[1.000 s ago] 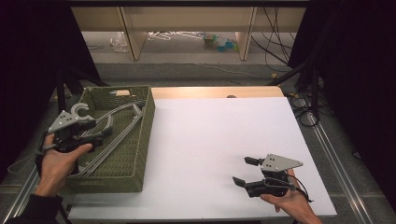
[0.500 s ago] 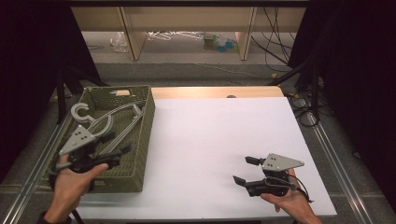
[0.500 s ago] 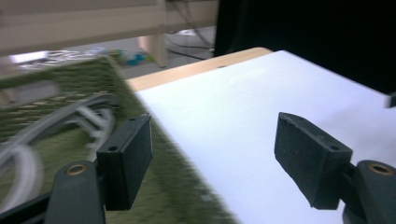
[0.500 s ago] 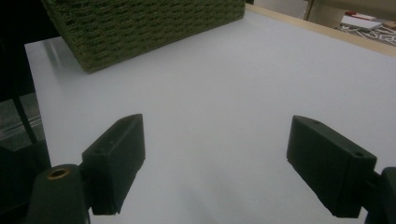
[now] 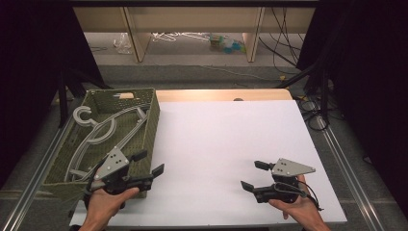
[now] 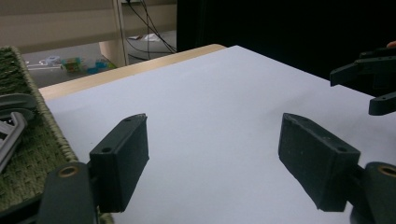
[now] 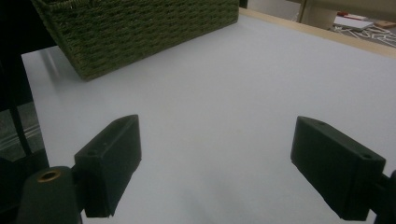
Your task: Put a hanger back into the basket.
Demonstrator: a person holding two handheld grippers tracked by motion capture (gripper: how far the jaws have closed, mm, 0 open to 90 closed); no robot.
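A green woven basket (image 5: 150, 126) stands at the table's left and holds grey plastic hangers (image 5: 98, 134). My left gripper (image 5: 150, 162) hovers at the basket's near right corner, pointing right over the white sheet (image 5: 226, 139). Its jaws have just been opening and stand open with nothing between them. In the left gripper view (image 6: 217, 154) the basket (image 6: 32, 144) and a hanger (image 6: 11, 128) lie to the left. My right gripper (image 5: 251, 175) rests near the front right, pointing left. Its jaws have also just been opening, with nothing between them (image 7: 215, 163).
A wooden strip (image 5: 221, 95) of tabletop shows beyond the white sheet. Metal rails (image 5: 346, 168) run along both table sides. Shelving with clutter stands behind the table. The basket's wall (image 7: 140, 28) fills the far left of the right gripper view.
My left hand has moved from over the basket's left side toward the near edge and rightward, to the basket's near right corner. The right hand has not moved.
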